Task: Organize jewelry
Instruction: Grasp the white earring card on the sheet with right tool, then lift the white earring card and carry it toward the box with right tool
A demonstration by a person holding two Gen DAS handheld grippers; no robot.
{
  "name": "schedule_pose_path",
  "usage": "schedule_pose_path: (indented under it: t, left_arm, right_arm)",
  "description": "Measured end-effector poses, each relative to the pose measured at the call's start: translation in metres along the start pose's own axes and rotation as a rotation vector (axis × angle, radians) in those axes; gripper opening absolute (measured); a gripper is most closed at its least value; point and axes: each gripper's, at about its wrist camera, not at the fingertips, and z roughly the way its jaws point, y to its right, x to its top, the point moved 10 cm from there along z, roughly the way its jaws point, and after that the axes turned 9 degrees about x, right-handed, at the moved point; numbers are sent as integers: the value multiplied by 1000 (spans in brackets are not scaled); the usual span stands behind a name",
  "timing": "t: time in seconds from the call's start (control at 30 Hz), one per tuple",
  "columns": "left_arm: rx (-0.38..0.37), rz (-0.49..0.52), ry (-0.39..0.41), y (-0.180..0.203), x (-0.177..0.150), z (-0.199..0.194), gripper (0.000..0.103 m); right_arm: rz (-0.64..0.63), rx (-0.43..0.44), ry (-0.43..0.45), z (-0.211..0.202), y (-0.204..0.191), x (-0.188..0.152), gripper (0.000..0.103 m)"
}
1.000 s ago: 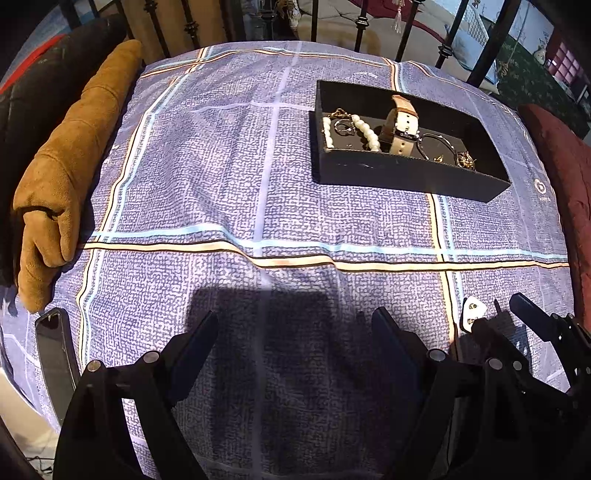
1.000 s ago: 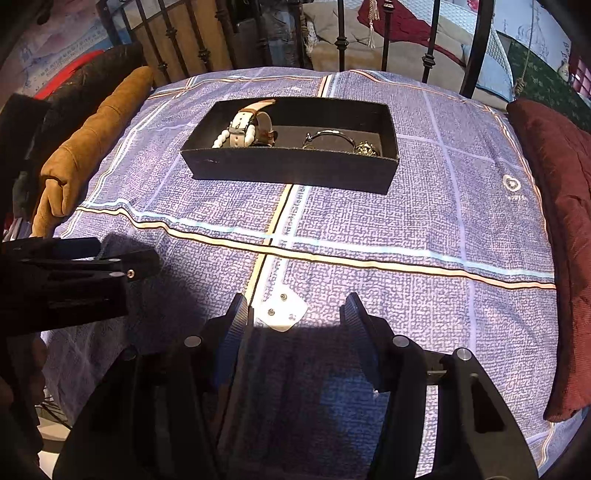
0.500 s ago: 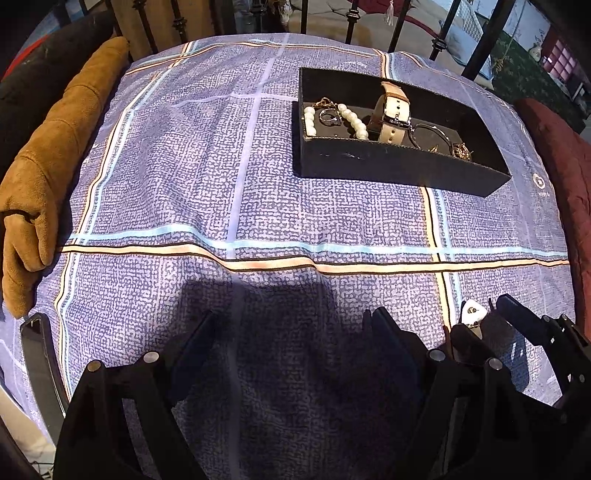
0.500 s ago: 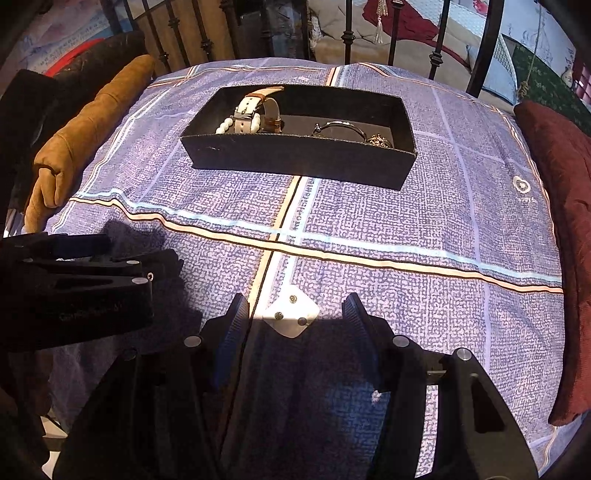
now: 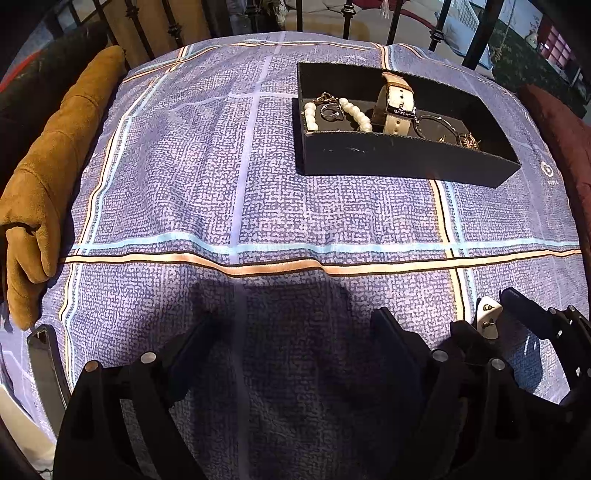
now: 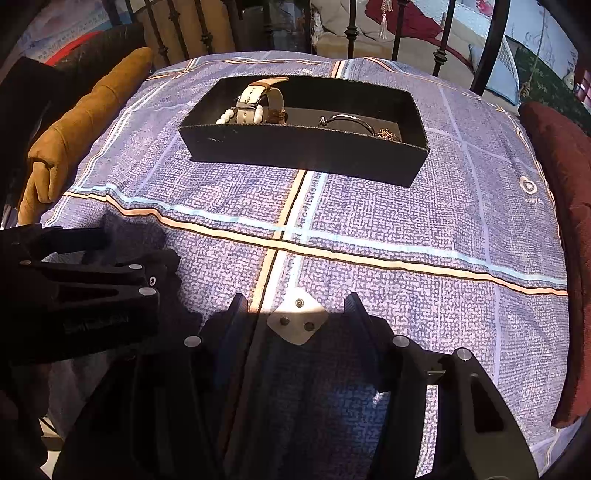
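Note:
A black tray (image 5: 388, 155) at the far side of the blue checked cloth holds a pearl bracelet (image 5: 354, 114), a cream-strapped watch (image 5: 397, 107), a ring (image 5: 328, 110), a thin bangle (image 5: 436, 125) and a gold piece (image 5: 471, 142). A white earring card (image 6: 297, 325) lies on the cloth between the fingers of my right gripper (image 6: 295, 299), which stands open with its pads clear of the card. My left gripper (image 5: 299, 317) hovers over bare cloth to the left, its jaws opening with nothing between them.
A tan suede cushion (image 5: 48, 177) lies along the left edge and a dark red cushion (image 6: 565, 184) along the right. Black iron bed rails (image 5: 347, 18) stand behind the tray (image 6: 295, 147). A dark strap-like object (image 5: 44, 362) sits at the near left corner.
The white card now sits slightly deeper between the right gripper's fingers. Both views have shifted only a little, and the tray and its contents have not moved.

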Motion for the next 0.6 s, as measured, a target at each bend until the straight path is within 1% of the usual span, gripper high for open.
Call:
schedule_pose_path:
  t: [0.13, 0.23, 0.33, 0.37, 0.4, 0.5, 0.53, 0.57, 0.6]
  left_arm:
    - [-7, 1, 12, 0, -2, 4, 91]
    - [-6, 4, 16, 1, -2, 4, 91]
    - [-8, 4, 15, 1, -2, 4, 90]
    - [-8, 4, 15, 1, -2, 4, 90]
    - [-9, 6, 16, 1, -2, 3, 89]
    - [-18, 10, 18, 1, -3, 2, 82]
    - [-23, 12, 20, 1, -3, 0, 77]
    - [-25, 16, 24, 1, -3, -2, 68]
    - [-27, 17, 29, 0, -3, -4, 61]
  right_arm:
    - [-9, -10, 9, 1, -1, -3, 56]
    - [-14, -15, 11, 1, -1, -3, 55]
    - [-10, 1, 7, -1, -3, -4, 40]
    - [-12, 5, 6, -2, -4, -5, 32]
    - [-13, 13, 4, -3, -6, -6, 30]
    - [-2, 23, 4, -5, -6, -8, 28]
    - [5, 27, 4, -6, -6, -8, 28]
    - [11, 31, 3, -6, -6, -8, 28]
    - [14, 35, 1, -7, -6, -8, 27]
